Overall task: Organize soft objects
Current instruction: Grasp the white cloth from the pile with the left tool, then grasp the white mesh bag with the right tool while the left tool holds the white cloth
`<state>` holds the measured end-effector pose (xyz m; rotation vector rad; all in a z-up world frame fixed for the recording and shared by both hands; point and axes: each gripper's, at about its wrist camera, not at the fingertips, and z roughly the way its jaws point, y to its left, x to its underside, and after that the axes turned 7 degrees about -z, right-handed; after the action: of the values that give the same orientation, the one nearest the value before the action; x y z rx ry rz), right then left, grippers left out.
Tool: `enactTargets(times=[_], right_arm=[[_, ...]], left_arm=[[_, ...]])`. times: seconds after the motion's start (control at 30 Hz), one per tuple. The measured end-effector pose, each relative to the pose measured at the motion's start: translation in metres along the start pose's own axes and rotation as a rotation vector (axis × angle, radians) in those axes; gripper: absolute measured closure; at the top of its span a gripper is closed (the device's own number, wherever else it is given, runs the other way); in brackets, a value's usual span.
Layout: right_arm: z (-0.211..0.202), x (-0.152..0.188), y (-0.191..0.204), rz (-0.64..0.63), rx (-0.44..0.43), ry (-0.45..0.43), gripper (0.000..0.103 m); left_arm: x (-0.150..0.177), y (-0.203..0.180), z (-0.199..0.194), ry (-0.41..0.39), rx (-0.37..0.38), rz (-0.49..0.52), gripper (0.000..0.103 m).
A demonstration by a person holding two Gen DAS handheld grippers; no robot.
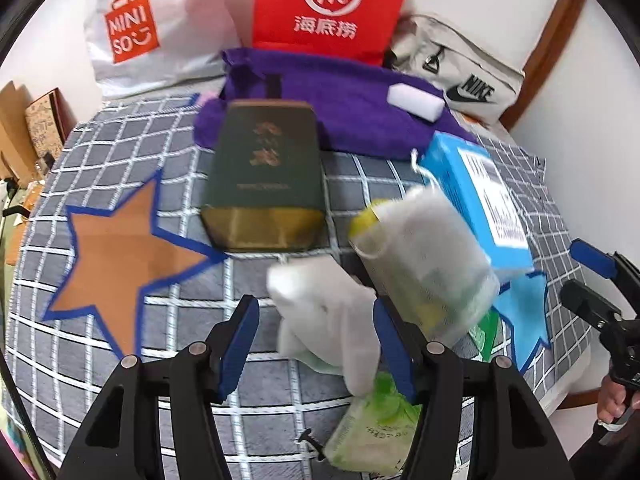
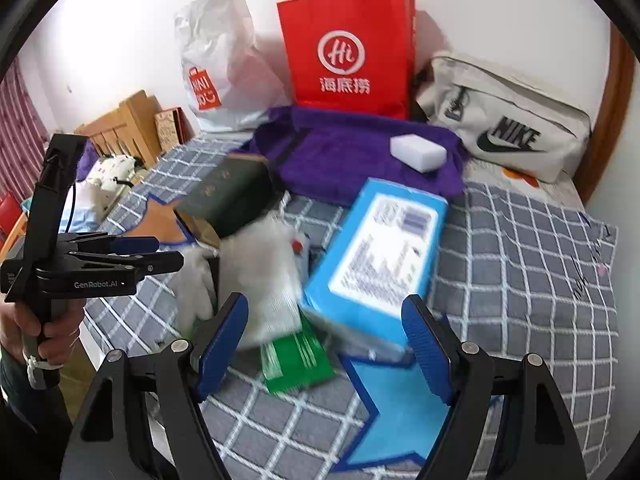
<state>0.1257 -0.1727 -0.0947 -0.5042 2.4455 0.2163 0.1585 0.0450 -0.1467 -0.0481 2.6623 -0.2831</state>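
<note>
Sorting step, approach phase. My left gripper (image 1: 316,344) is part-open w/ the white cloth (image 1: 324,320) between the pads, not pinched yet. My right gripper (image 2: 328,348) is wide open, empty, over the blue star (image 2: 400,408). Next: close left on the cloth & lift.

MINISO on white plastic bag (image 1: 132,28); Hi, 海底捞 on red paper bag (image 1: 328,4); NIKE on grey pouch (image 1: 460,68); GenRobot.AI on left gripper (image 2: 136,256)

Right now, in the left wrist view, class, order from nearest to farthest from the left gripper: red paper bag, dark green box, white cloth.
1. White cloth, between the left gripper fingers.
2. Dark green box, mid-bed, ahead.
3. Red paper bag, against the far wall.
</note>
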Motion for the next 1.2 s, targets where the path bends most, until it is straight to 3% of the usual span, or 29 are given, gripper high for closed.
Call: enactTargets(times=[0.2, 0.27, 0.3, 0.4, 0.6, 0.87, 1.0, 1.2], right_arm=[[-0.009, 0.027, -0.011, 0.043, 0.001, 0.005, 0.024], [-0.010, 0.035, -0.015, 0.053, 0.008, 0.009, 0.024], [-0.009, 0.038, -0.017, 0.061, 0.007, 0.013, 0.024], [-0.004, 0.045, -0.019, 0.086, -0.019, 0.021, 0.024], [0.010, 0.047, -0.010, 0.075, -0.069, 0.017, 0.024], [0.037, 0.046, 0.009, 0.038, -0.115, 0.056, 0.024], [0.048, 0.045, 0.012, 0.036, -0.113, 0.070, 0.024], [0.068, 0.039, 0.012, 0.048, -0.130, 0.101, 0.025]], left_arm=[[0.005, -0.009, 0.025, 0.004, -0.034, 0.015, 0.046], [0.006, -0.010, 0.031, -0.005, -0.034, 0.009, 0.059], [0.007, -0.008, 0.033, 0.000, -0.020, -0.004, 0.074], [0.009, -0.003, 0.030, -0.009, -0.005, -0.017, 0.085], [0.017, 0.014, 0.002, -0.058, -0.084, -0.028, 0.086], [0.018, 0.051, -0.023, -0.097, -0.092, -0.107, 0.086], [0.019, 0.061, -0.016, -0.088, -0.129, -0.117, 0.086], [0.022, 0.060, -0.001, -0.060, -0.114, -0.115, 0.086]])
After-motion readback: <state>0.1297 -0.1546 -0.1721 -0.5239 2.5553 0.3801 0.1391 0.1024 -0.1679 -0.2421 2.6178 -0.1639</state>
